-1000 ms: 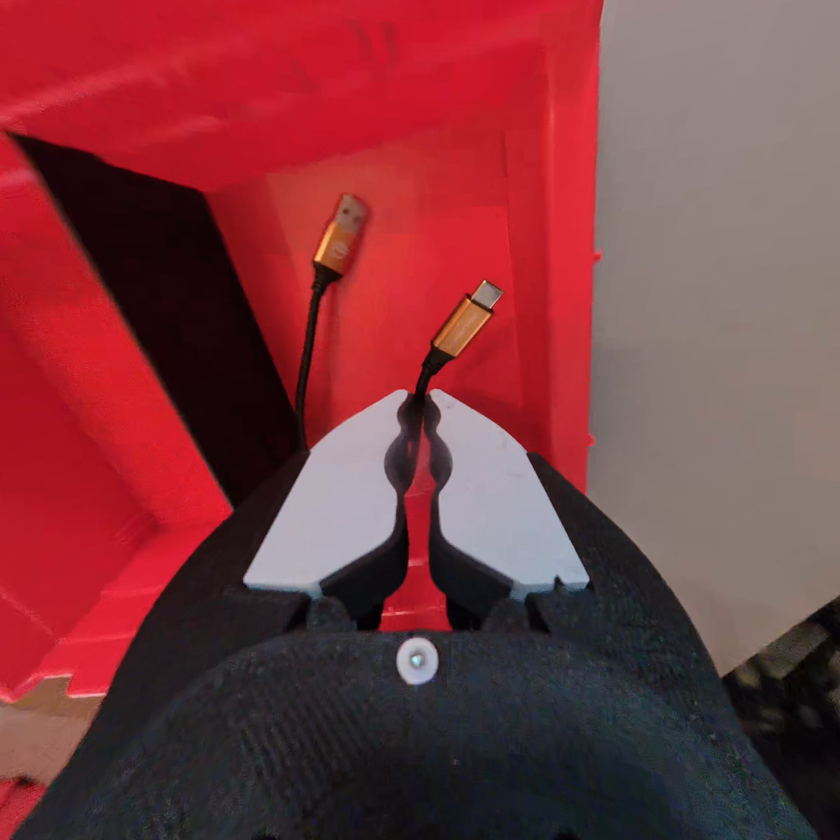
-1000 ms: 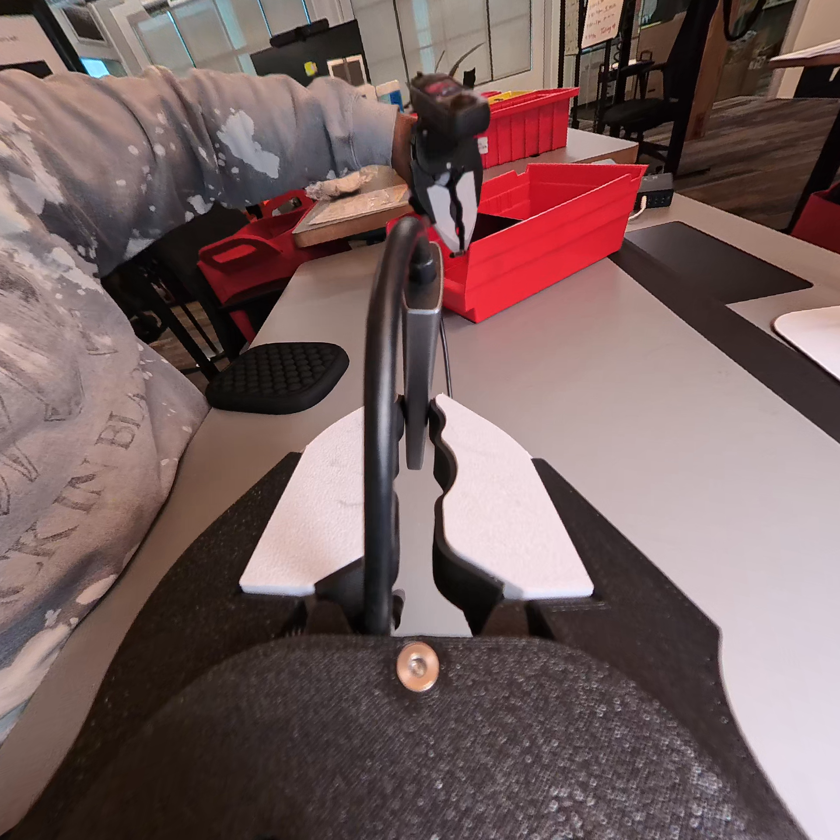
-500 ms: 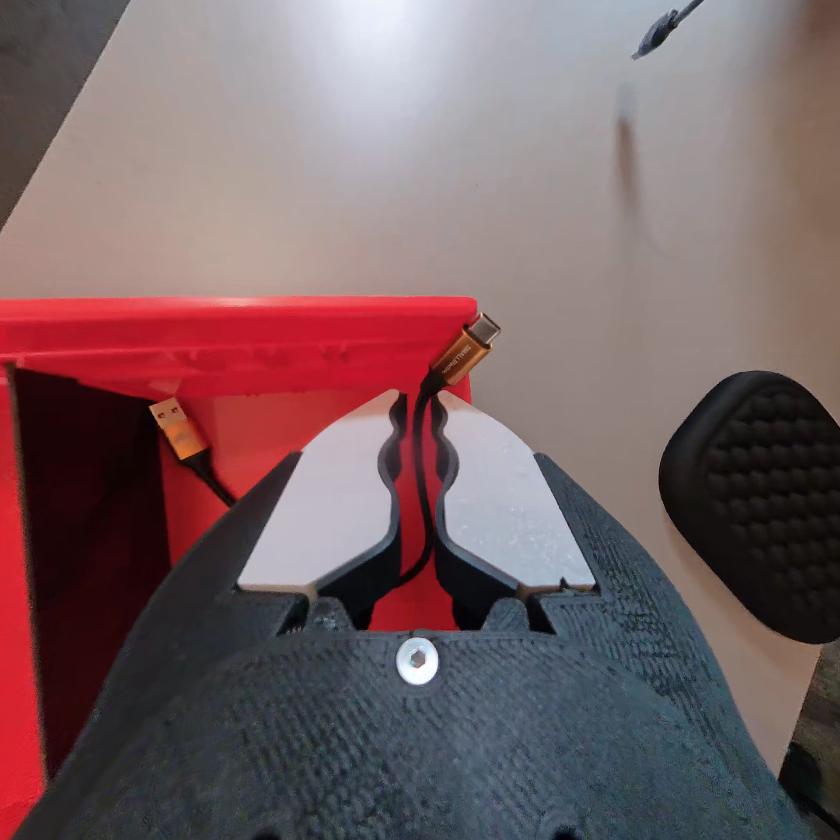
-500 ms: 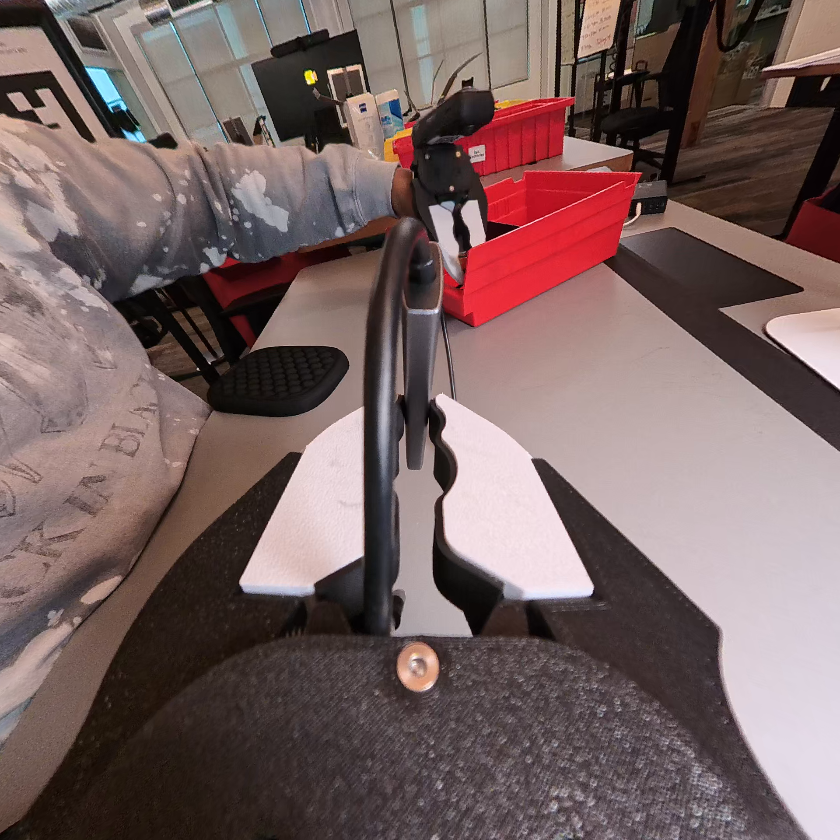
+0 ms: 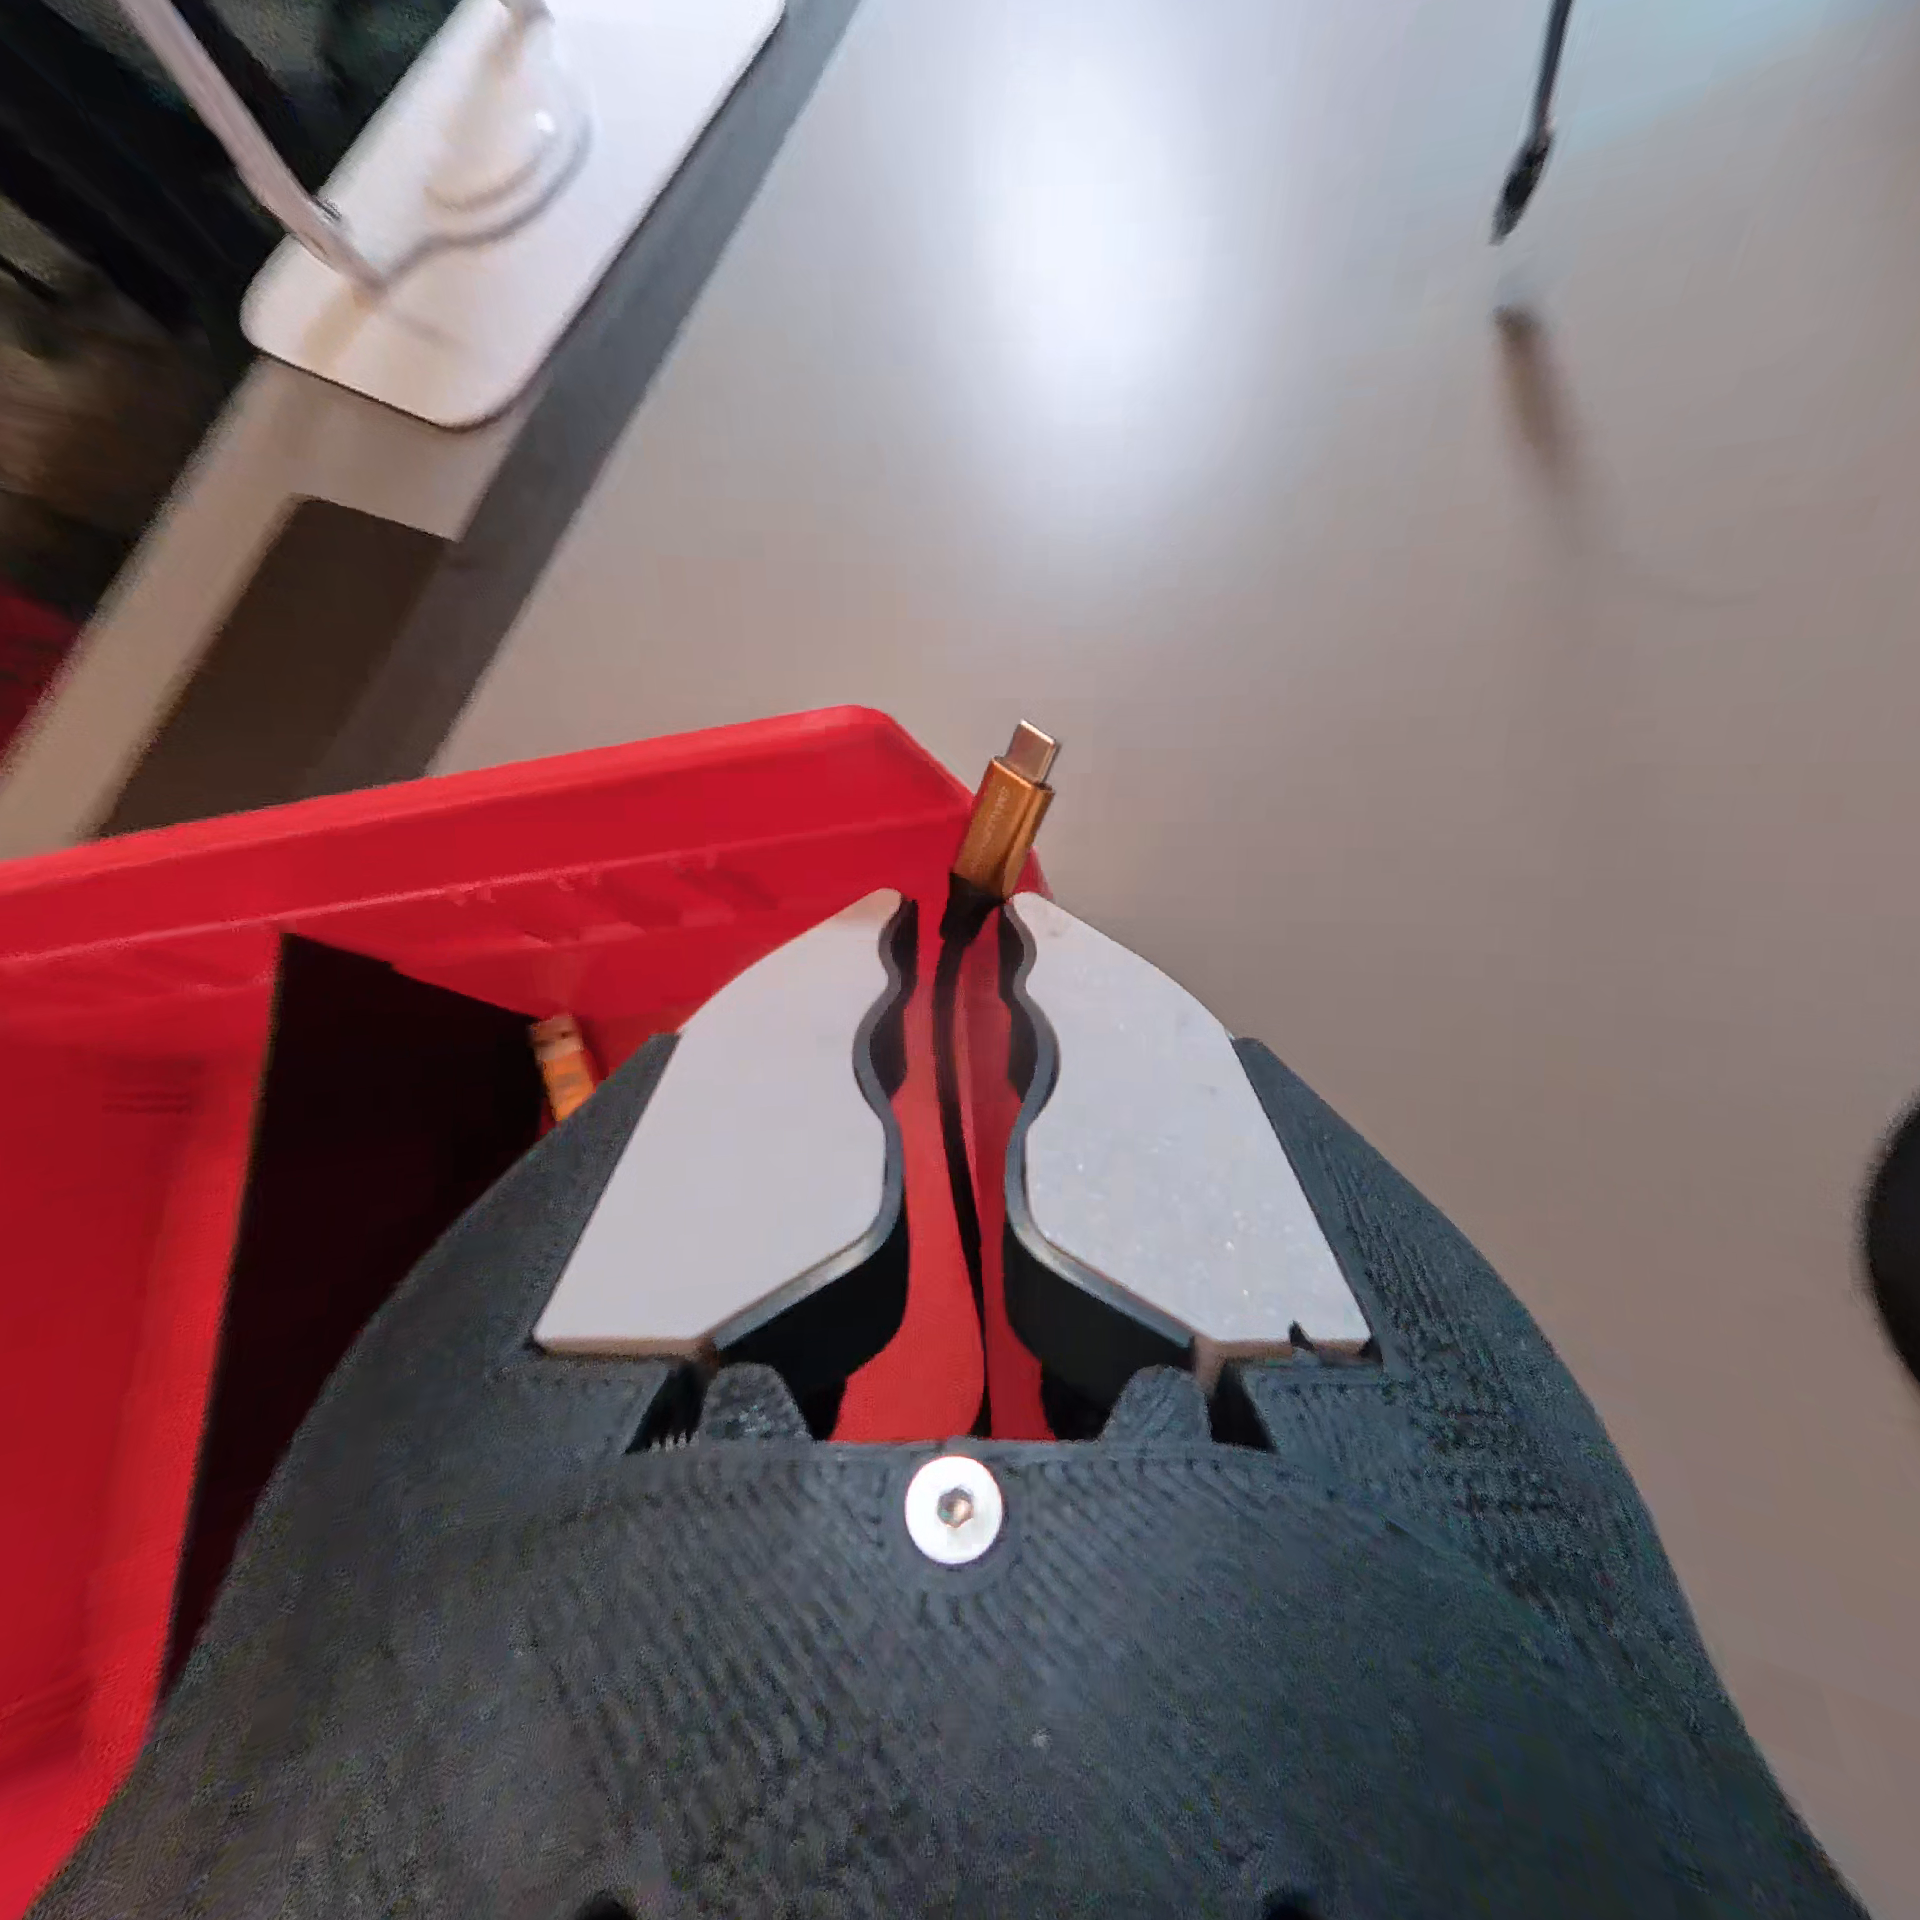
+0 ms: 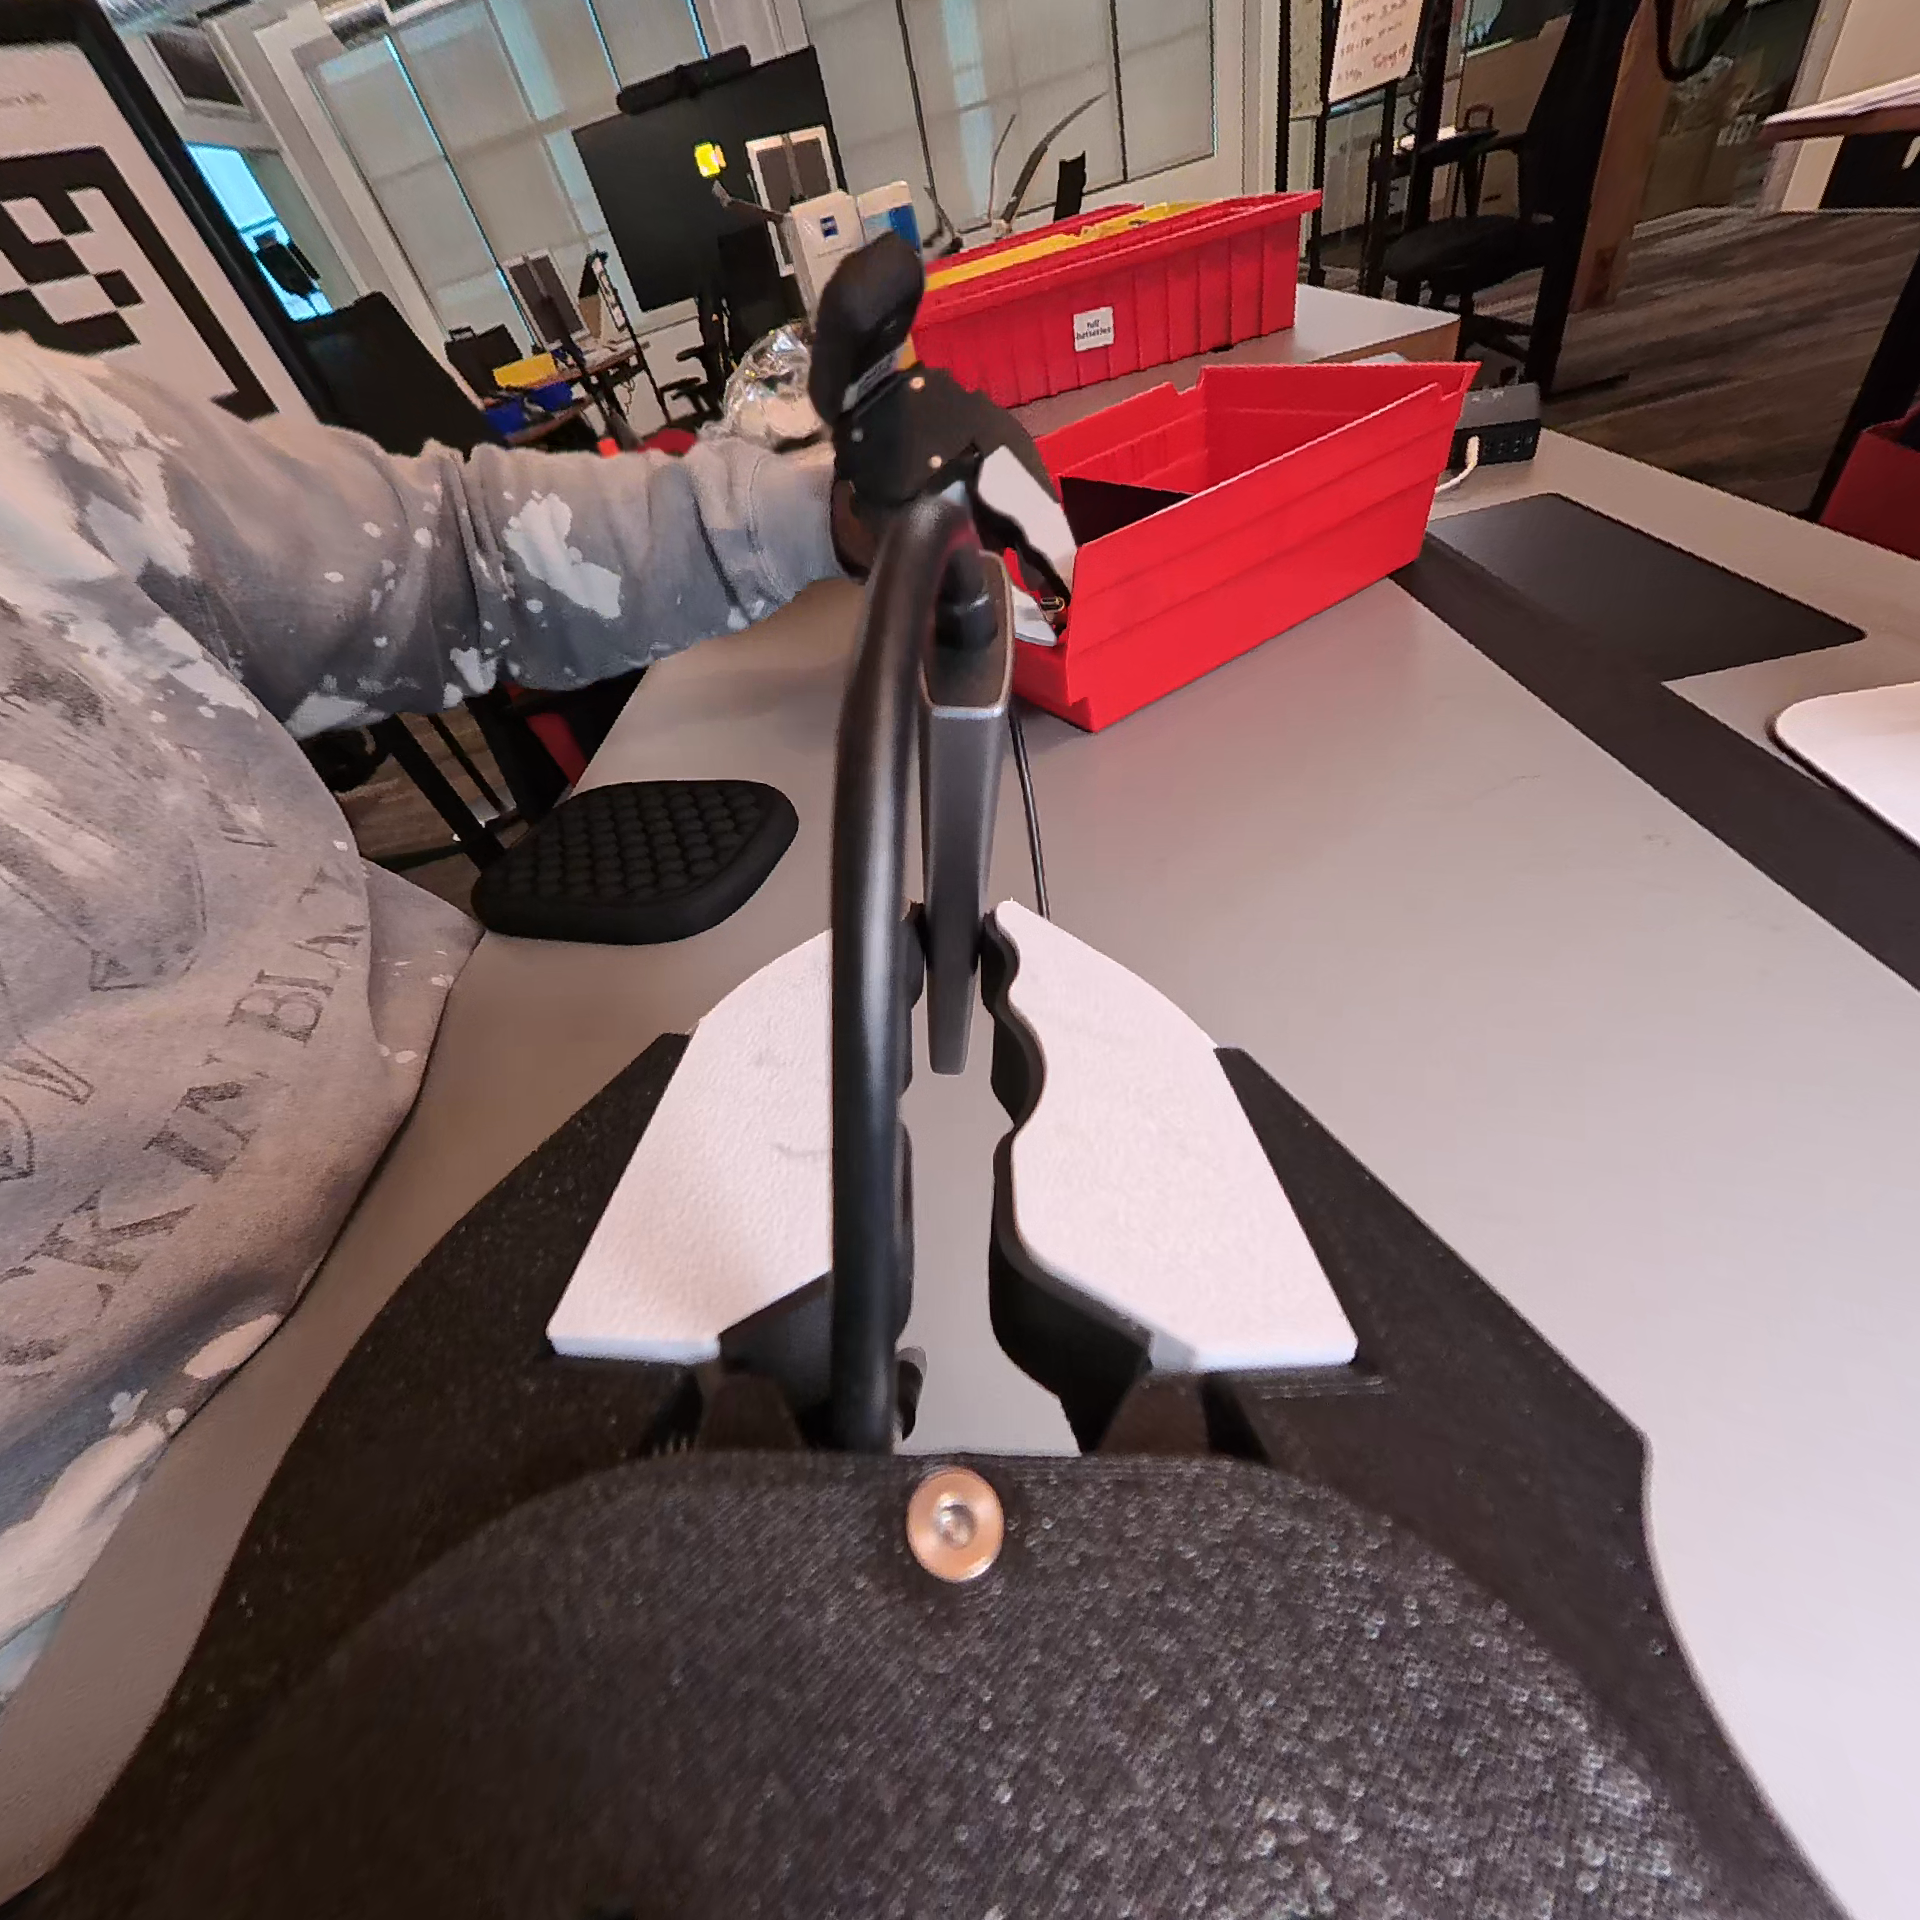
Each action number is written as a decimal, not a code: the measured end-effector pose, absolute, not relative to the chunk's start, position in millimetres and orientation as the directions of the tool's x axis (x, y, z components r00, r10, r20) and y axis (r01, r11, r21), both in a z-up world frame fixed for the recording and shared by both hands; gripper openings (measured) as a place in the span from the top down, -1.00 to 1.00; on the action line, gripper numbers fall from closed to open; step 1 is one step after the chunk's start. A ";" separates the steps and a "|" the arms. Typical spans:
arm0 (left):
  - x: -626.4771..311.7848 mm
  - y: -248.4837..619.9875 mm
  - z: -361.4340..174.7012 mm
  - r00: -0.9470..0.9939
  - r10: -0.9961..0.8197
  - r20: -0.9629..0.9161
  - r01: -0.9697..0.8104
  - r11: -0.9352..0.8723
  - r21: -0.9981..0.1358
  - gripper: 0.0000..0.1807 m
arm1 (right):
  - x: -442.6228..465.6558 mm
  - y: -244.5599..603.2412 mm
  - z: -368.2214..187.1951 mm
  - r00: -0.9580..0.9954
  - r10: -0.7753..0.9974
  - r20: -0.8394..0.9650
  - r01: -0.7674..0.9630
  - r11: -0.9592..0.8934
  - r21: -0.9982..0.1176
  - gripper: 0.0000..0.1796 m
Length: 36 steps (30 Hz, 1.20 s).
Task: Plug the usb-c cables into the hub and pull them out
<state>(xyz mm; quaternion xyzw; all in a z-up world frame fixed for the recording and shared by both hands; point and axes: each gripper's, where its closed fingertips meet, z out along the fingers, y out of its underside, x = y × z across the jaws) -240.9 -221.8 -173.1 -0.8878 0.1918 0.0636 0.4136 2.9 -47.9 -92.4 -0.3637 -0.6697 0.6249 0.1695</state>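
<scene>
My left gripper [image 5: 961, 909] is shut on a black cable just behind its orange USB-C plug [image 5: 1006, 831], which sticks out past the fingertips over the corner of the red bin [image 5: 468, 831]. The cable's other orange plug [image 5: 561, 1070] lies inside the bin. My right gripper [image 6: 956, 925] is shut on the grey hub [image 6: 961, 821], held upright and edge-on above the table, with its thick black cable [image 6: 868, 935] looping back over the left finger. The left gripper also shows in the right wrist view [image 6: 1013, 520], beyond the hub at the near corner of the red bin [image 6: 1247, 551].
A black honeycomb pad [image 6: 634, 862] lies at the table's left edge. A second red bin [image 6: 1122, 291] stands behind the first. A white base [image 5: 457, 239] sits beyond a dark strip [image 6: 1621, 613]. A person's sleeve [image 6: 416, 561] reaches across on the left. Across from one pair of fingers to the other is roughly 30 cm.
My left gripper has lifted the cable end out of the bin and swung to point over the bin's corner toward the table. The right gripper holds the hub nearly still.
</scene>
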 end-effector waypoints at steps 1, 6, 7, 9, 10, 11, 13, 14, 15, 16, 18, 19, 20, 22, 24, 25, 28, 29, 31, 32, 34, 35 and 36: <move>-242.6 -222.0 -171.6 0.904 -0.260 -0.339 -0.427 -0.566 -0.706 0.84 | 2.9 -47.7 -92.1 -0.678 0.699 -0.228 0.274 -0.047 -0.960 0.89; -244.3 -223.6 -166.7 0.816 -0.161 -0.555 -0.549 -0.515 -0.658 0.85 | 1.7 -50.0 -93.7 -0.680 0.695 -0.234 0.281 -0.048 -0.959 0.89; -244.0 -223.2 -165.7 0.804 -0.151 -0.576 -0.562 -0.510 -0.651 0.84 | 1.6 -51.0 -94.1 -0.681 0.695 -0.232 0.281 -0.044 -0.959 0.89; -244.0 -222.1 -165.7 0.789 -0.139 -0.598 -0.575 -0.511 -0.639 0.84 | 1.4 -52.7 -94.1 -0.683 0.694 -0.227 0.281 -0.038 -0.959 0.89; -244.8 -221.7 -166.8 0.783 -0.136 -0.607 -0.578 -0.519 -0.629 0.85 | 1.4 -53.3 -94.2 -0.683 0.695 -0.225 0.281 -0.035 -0.959 0.89; -245.6 -221.5 -168.5 0.781 -0.134 -0.610 -0.576 -0.532 -0.621 0.86 | 1.3 -53.6 -94.3 -0.682 0.696 -0.223 0.281 -0.031 -0.959 0.89; -250.8 -222.1 -169.1 0.785 -0.111 -0.609 -0.554 -0.566 -0.611 0.88 | 1.5 -53.4 -94.2 -0.681 0.699 -0.218 0.280 -0.027 -0.960 0.89; -252.9 -223.9 -169.2 0.804 -0.106 -0.585 -0.527 -0.585 -0.617 0.89 | 1.8 -53.1 -93.5 -0.681 0.700 -0.216 0.278 -0.026 -0.960 0.89; -254.7 -225.6 -164.7 0.829 -0.092 -0.551 -0.491 -0.589 -0.641 0.89 | 2.3 -52.5 -92.4 -0.680 0.701 -0.214 0.275 -0.027 -0.961 0.89; -255.2 -227.5 -156.2 0.858 -0.076 -0.508 -0.453 -0.581 -0.677 0.90 | 2.8 -51.9 -90.8 -0.680 0.702 -0.211 0.270 -0.028 -0.962 0.89; -251.6 -232.7 -136.5 0.923 -0.078 -0.378 -0.351 -0.577 -0.738 0.90 | 4.4 -50.5 -87.3 -0.681 0.703 -0.205 0.260 -0.031 -0.965 0.89; -249.3 -234.0 -121.2 0.943 -0.072 -0.323 -0.307 -0.558 -0.771 0.90 | 4.9 -49.8 -85.9 -0.681 0.703 -0.203 0.256 -0.032 -0.966 0.89; -245.5 -234.2 -102.9 0.957 -0.074 -0.280 -0.276 -0.525 -0.805 0.90 | 5.1 -49.0 -85.2 -0.680 0.705 -0.201 0.254 -0.030 -0.967 0.89; -232.8 -233.8 -67.5 0.974 -0.114 -0.194 -0.225 -0.482 -0.846 0.90 | 6.1 -49.5 -85.2 -0.684 0.703 -0.196 0.257 -0.020 -0.966 0.89; -216.4 -230.4 -34.2 0.975 -0.175 -0.136 -0.201 -0.440 -0.875 0.90 | 6.8 -51.9 -85.0 -0.689 0.700 -0.190 0.257 -0.009 -0.966 0.89; -204.7 -228.3 -22.0 0.970 -0.225 -0.095 -0.187 -0.436 -0.880 0.90 | 7.2 -53.7 -84.6 -0.692 0.697 -0.187 0.257 -0.004 -0.967 0.89; -166.2 -213.8 2.4 0.936 -0.353 0.006 -0.152 -0.419 -0.895 0.91 | 9.6 -60.5 -84.4 -0.708 0.685 -0.172 0.260 0.027 -0.965 0.89; -150.4 -207.5 4.4 0.916 -0.399 0.038 -0.147 -0.424 -0.894 0.91 | 10.5 -62.7 -85.1 -0.713 0.682 -0.164 0.263 0.043 -0.964 0.89; -115.3 -194.4 -3.0 0.864 -0.491 0.107 -0.155 -0.463 -0.873 0.91 | 13.7 -67.4 -88.4 -0.724 0.673 -0.147 0.277 0.088 -0.957 0.89; -96.9 -188.2 -12.2 0.834 -0.532 0.147 -0.166 -0.495 -0.853 0.91 | 16.2 -70.2 -90.8 -0.734 0.665 -0.141 0.286 0.114 -0.951 0.89; -61.8 -178.3 -39.5 0.768 -0.598 0.228 -0.215 -0.577 -0.787 0.90 | 22.9 -77.0 -97.1 -0.757 0.639 -0.136 0.312 0.171 -0.935 0.89; -46.0 -174.7 -54.5 0.736 -0.620 0.270 -0.243 -0.616 -0.750 0.90 | 27.1 -81.1 -100.3 -0.772 0.622 -0.135 0.323 0.201 -0.925 0.89; -31.7 -172.1 -68.8 0.707 -0.634 0.313 -0.270 -0.652 -0.709 0.90 | 31.4 -85.4 -103.3 -0.786 0.603 -0.137 0.335 0.229 -0.914 0.90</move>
